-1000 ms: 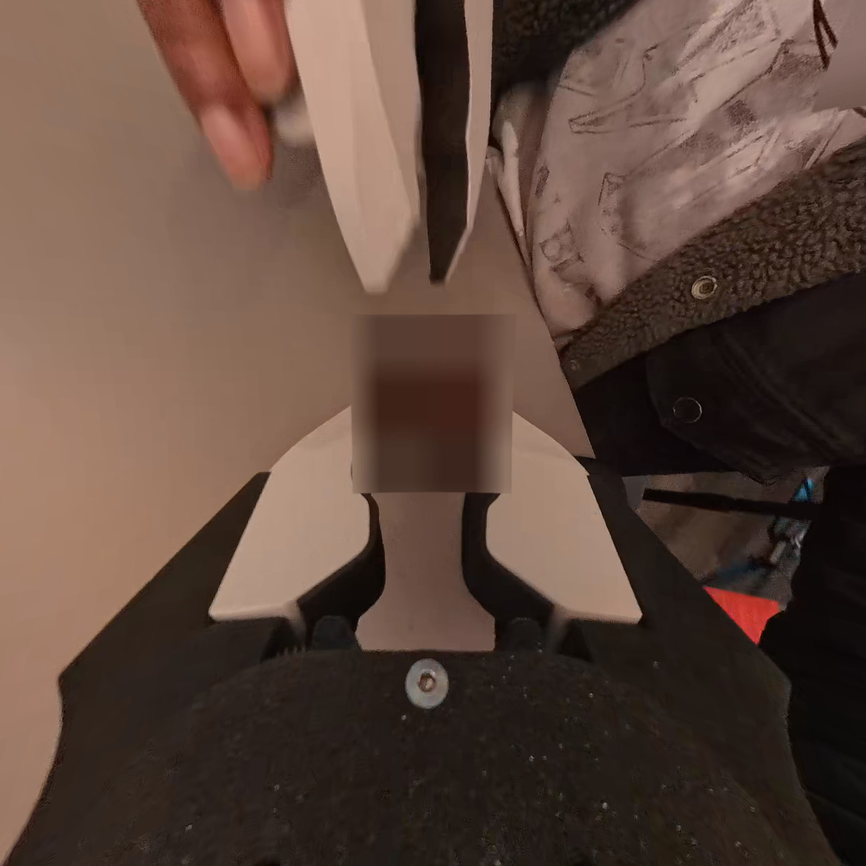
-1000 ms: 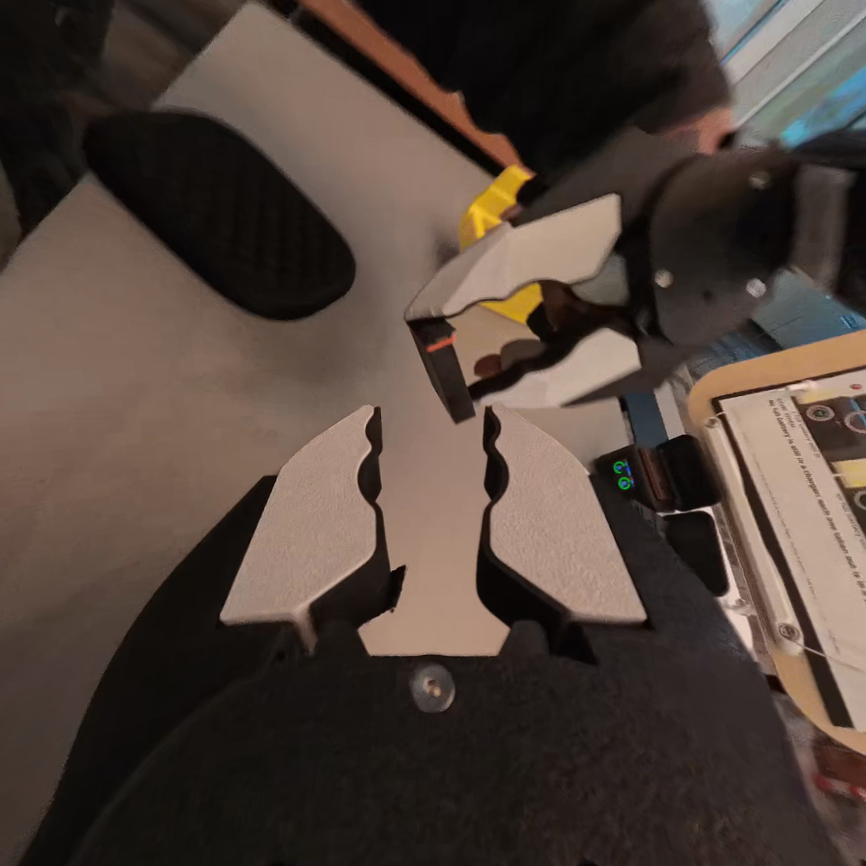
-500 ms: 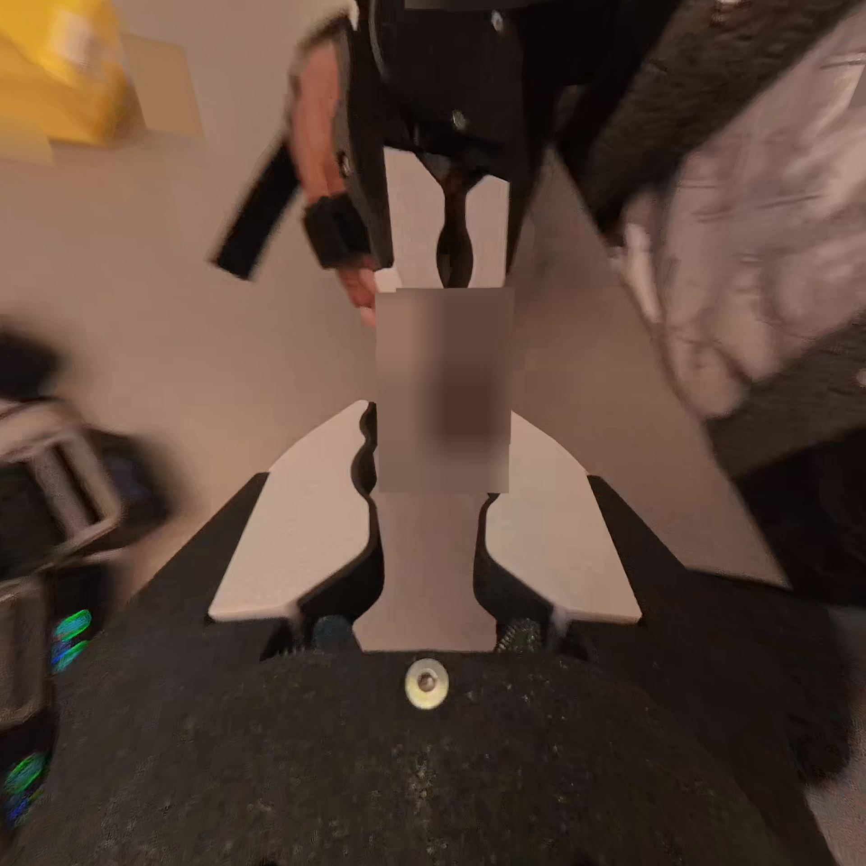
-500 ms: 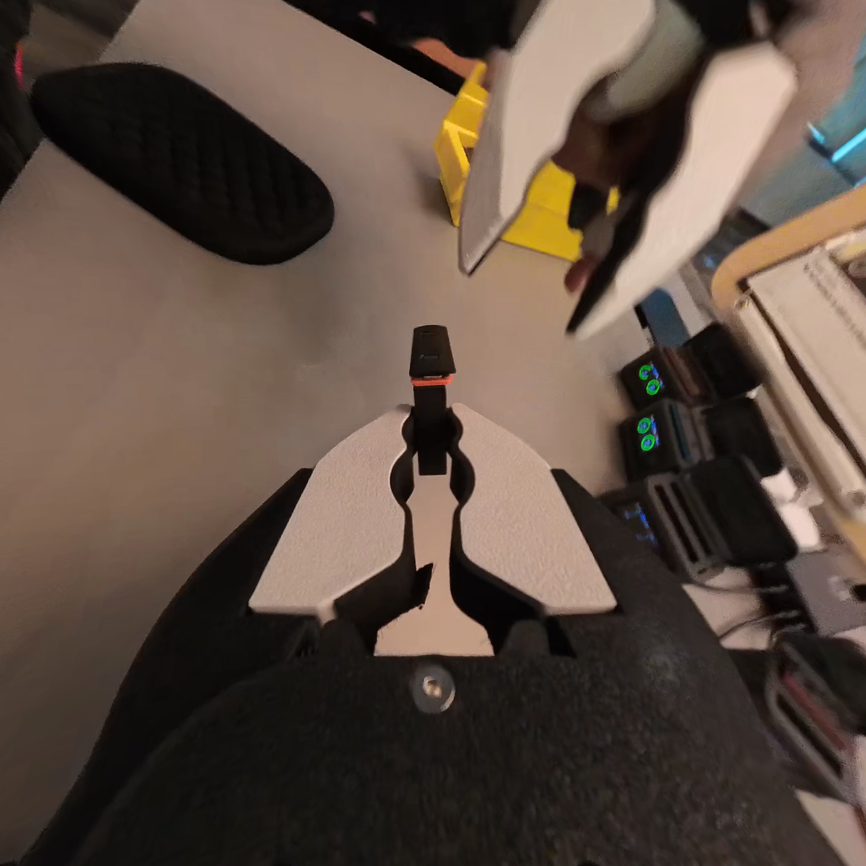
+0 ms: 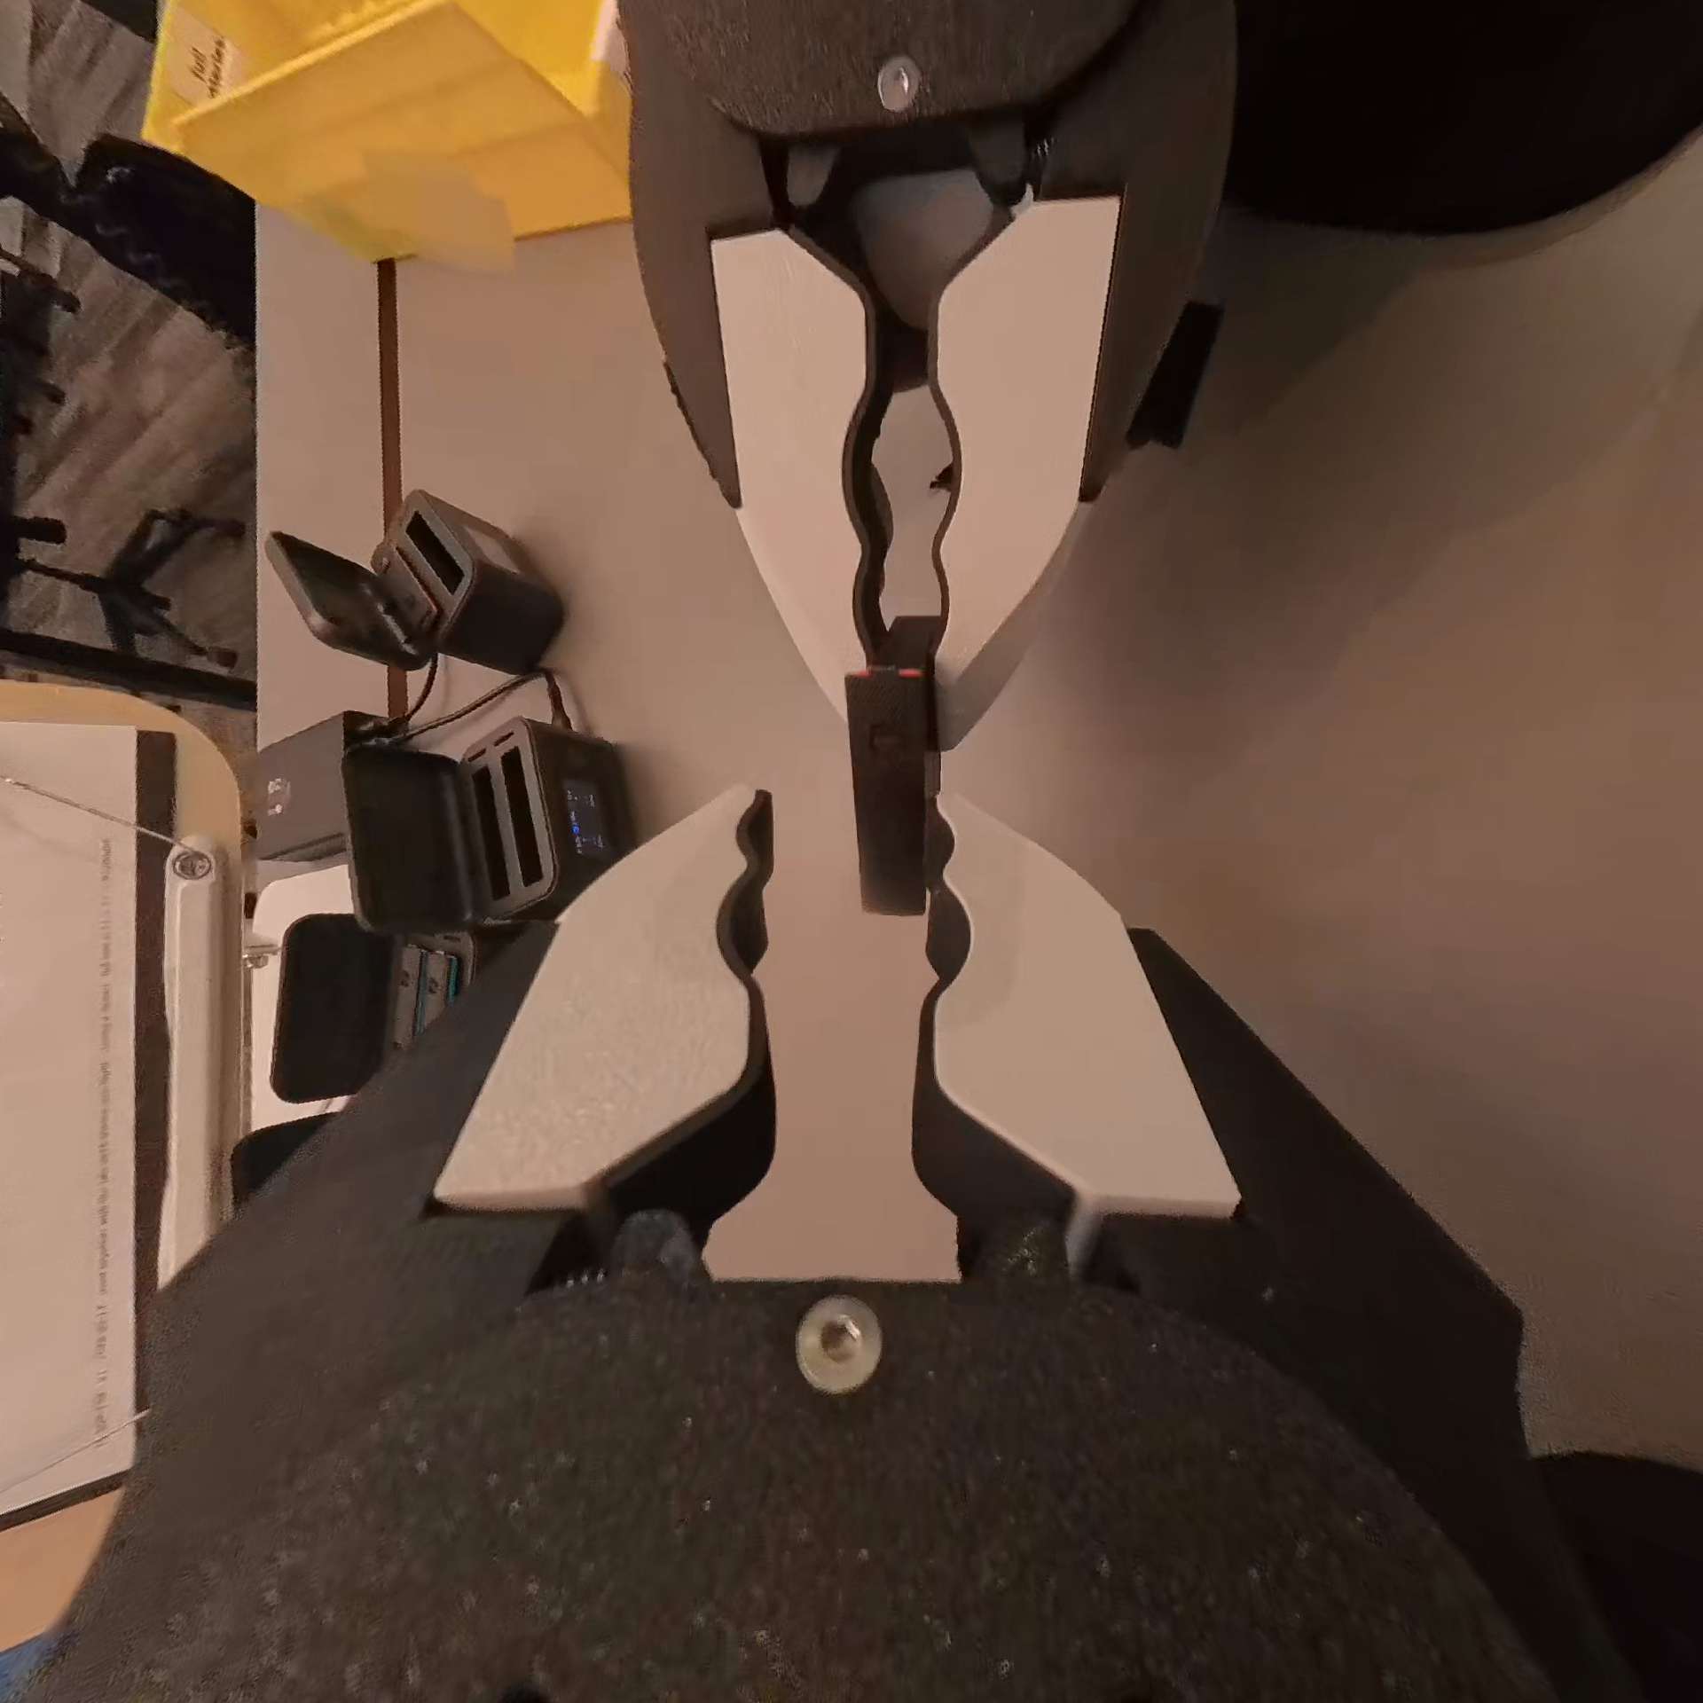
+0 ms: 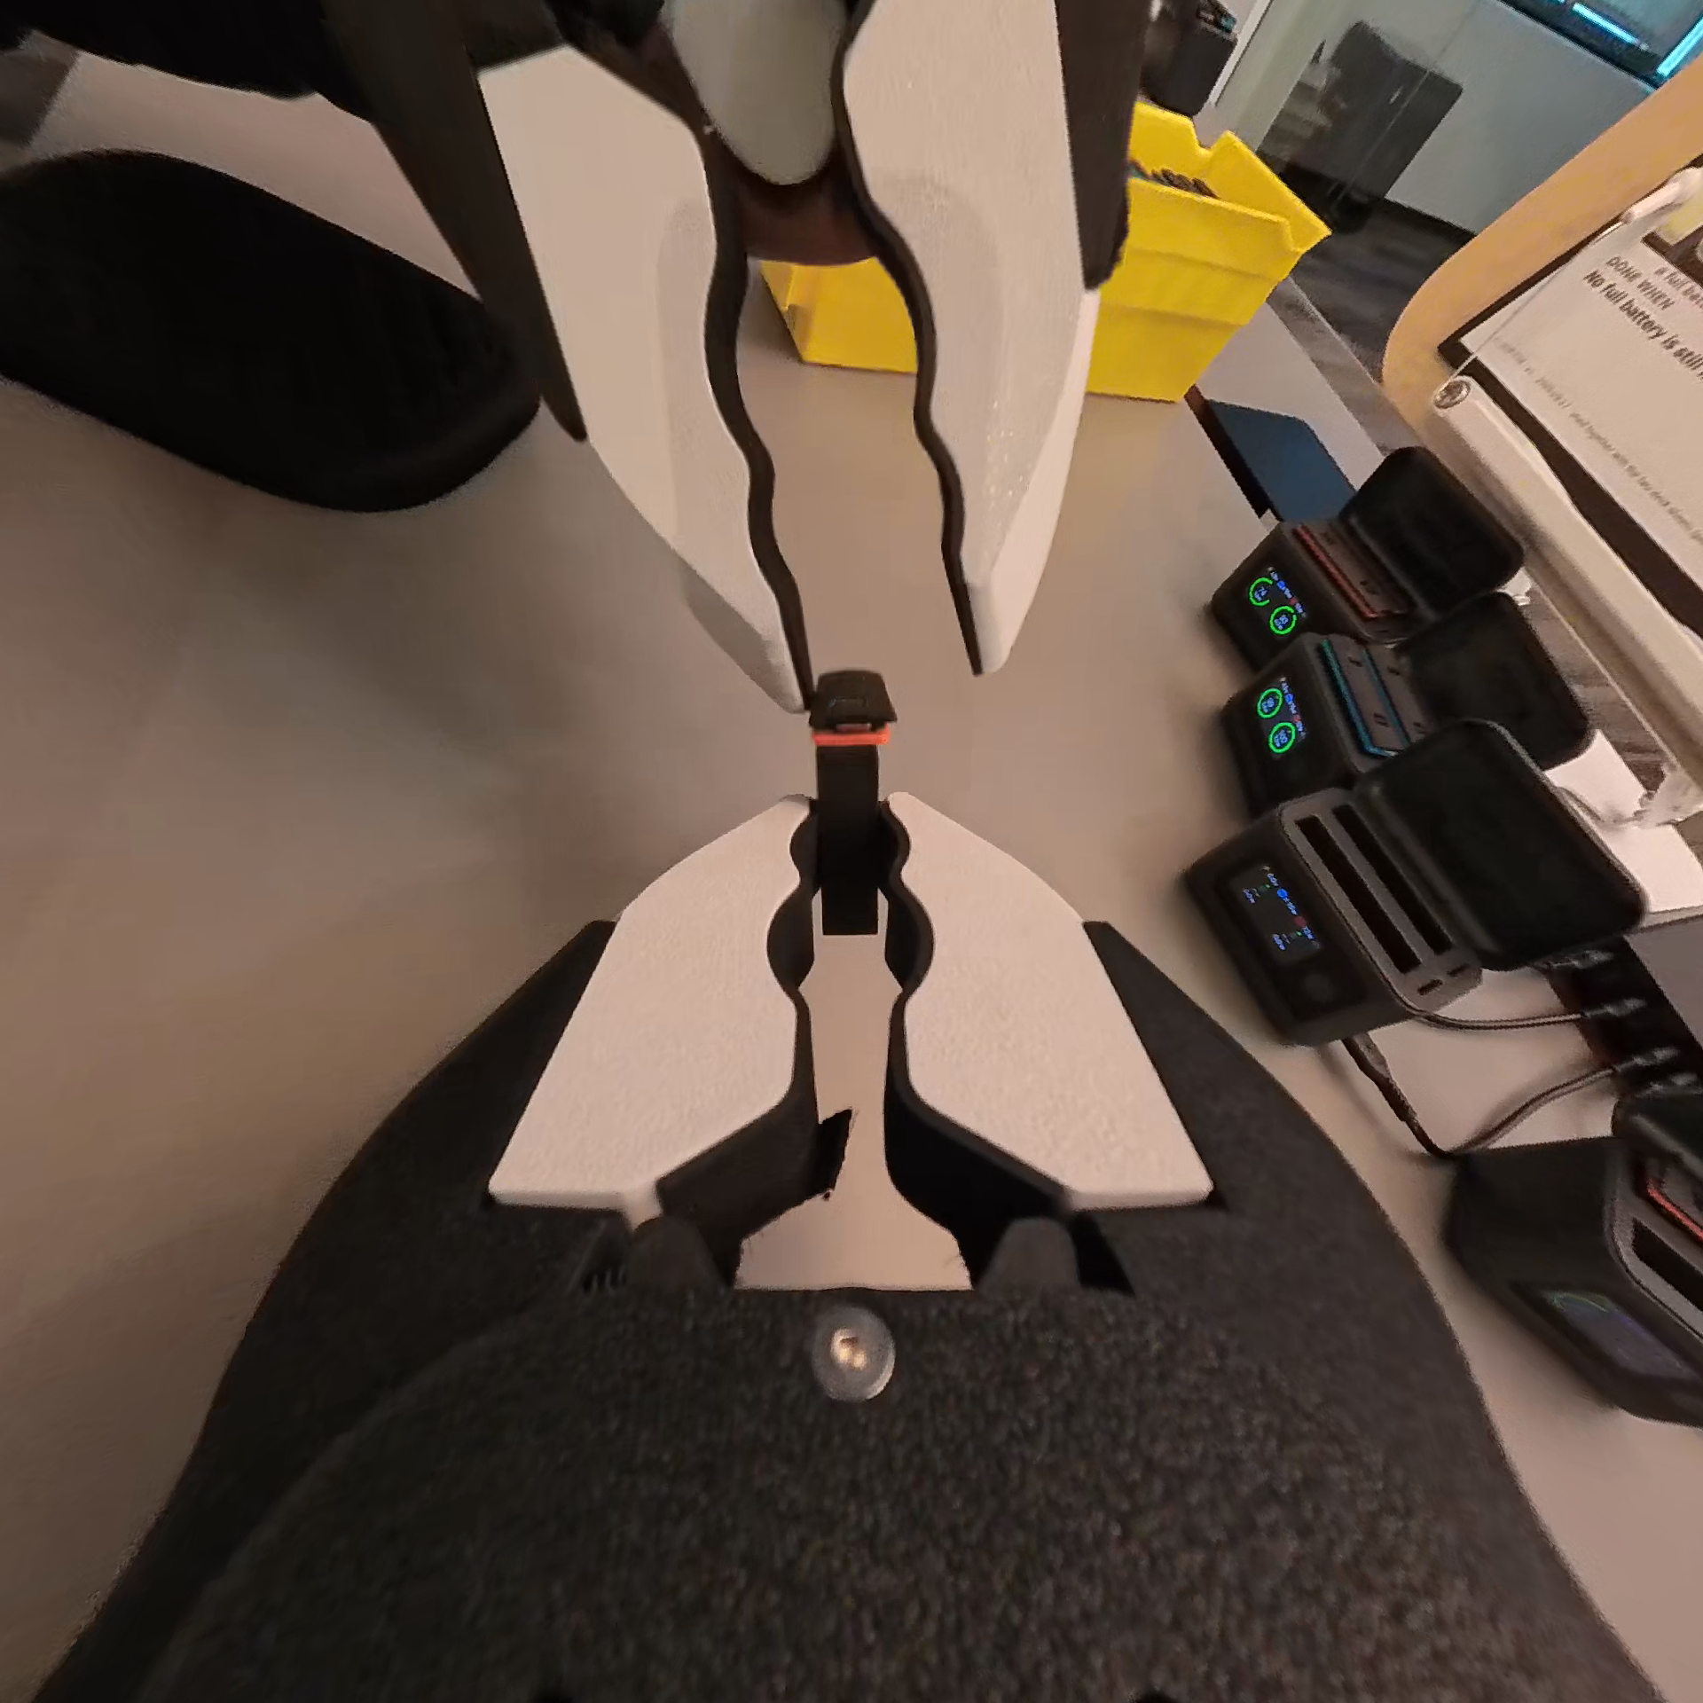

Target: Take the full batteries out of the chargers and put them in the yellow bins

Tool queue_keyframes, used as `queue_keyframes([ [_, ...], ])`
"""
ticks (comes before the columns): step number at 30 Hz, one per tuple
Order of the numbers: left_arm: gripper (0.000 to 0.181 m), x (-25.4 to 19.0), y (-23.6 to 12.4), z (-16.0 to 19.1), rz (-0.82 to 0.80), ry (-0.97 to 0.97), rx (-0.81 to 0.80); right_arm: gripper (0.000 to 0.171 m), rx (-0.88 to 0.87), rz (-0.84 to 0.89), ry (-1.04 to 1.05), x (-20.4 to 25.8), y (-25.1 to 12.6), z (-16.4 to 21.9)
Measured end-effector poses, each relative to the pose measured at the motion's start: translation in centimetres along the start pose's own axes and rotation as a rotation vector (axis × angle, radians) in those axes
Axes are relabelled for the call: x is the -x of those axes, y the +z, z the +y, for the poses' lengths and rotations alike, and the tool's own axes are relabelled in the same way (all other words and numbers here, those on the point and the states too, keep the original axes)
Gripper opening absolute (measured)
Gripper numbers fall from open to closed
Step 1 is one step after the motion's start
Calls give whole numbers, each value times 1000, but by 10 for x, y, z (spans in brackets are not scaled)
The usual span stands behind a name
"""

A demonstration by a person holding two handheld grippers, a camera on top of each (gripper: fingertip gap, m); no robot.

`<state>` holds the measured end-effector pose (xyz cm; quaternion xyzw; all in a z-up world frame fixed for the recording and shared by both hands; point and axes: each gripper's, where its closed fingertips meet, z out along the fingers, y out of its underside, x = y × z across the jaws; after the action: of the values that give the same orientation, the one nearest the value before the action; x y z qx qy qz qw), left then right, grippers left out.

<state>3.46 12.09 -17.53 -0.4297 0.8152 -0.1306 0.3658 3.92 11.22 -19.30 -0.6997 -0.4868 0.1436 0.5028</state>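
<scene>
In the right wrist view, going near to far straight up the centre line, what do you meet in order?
Right gripper, shut on the battery → battery sticking out past its fingertips → left gripper, open and pointing back at it → yellow bin at the far side of the table.

We see matt black plastic on the battery (image 6: 846, 829), grainy white plastic on the right gripper (image 6: 850, 811), a smooth matt table (image 6: 276, 737), glossy yellow plastic bins (image 6: 1189, 276) upper right, and chargers (image 6: 1327, 921) of matt black plastic.
</scene>
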Motion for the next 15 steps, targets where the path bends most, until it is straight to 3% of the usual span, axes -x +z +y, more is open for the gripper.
queue_keyframes([
  [6, 16, -11, 11, -4, 34, -5, -4, 10, 24, 17, -43, 1, 2, 4],
  [15, 15, -10, 11, -5, 40, -55, -47, 10, -28, 3, -20, 0, -2, -1],
])
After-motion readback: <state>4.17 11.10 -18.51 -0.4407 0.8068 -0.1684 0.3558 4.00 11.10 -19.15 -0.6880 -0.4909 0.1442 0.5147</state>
